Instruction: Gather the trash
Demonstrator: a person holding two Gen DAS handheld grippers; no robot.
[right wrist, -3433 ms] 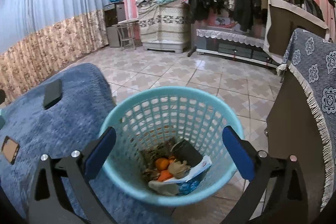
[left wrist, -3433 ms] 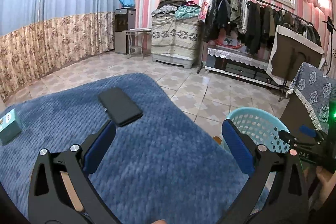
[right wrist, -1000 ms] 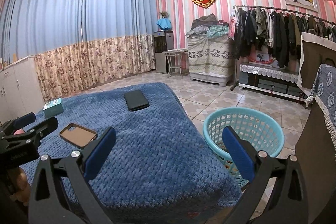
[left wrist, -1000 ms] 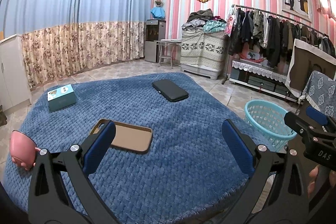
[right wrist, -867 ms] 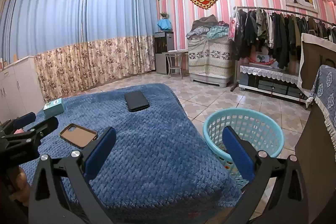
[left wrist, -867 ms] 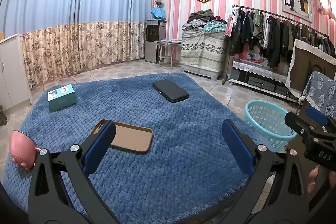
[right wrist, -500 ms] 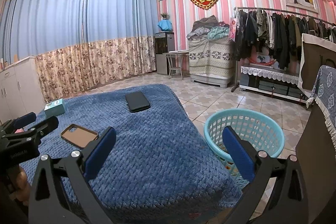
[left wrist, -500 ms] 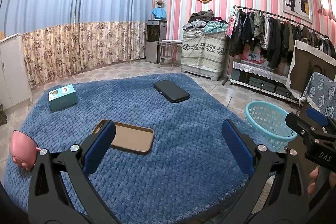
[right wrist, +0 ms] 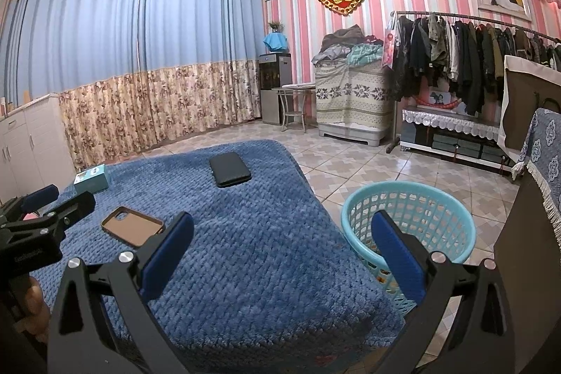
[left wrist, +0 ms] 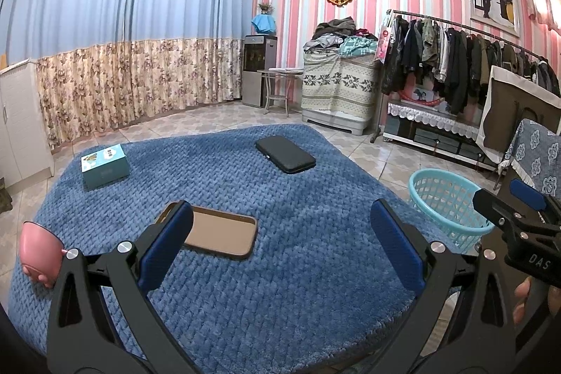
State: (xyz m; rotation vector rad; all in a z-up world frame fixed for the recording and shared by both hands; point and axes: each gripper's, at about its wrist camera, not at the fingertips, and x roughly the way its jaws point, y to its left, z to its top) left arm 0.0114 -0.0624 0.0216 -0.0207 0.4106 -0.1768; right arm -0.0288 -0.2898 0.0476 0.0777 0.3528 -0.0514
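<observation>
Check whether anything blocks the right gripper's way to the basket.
Nothing visible does. The right gripper is open and empty above the blue blanket's edge, and the basket stands on the floor just beyond that edge with its mouth open. The phone case and black case lie off to the left.

The right tool's blue finger pad (right wrist: 398,256) hides part of the turquoise plastic mesh basket (right wrist: 438,198); its contents are barely discernible. The pink rounded object (left wrist: 36,255) sits partly behind the left tool's frame.
</observation>
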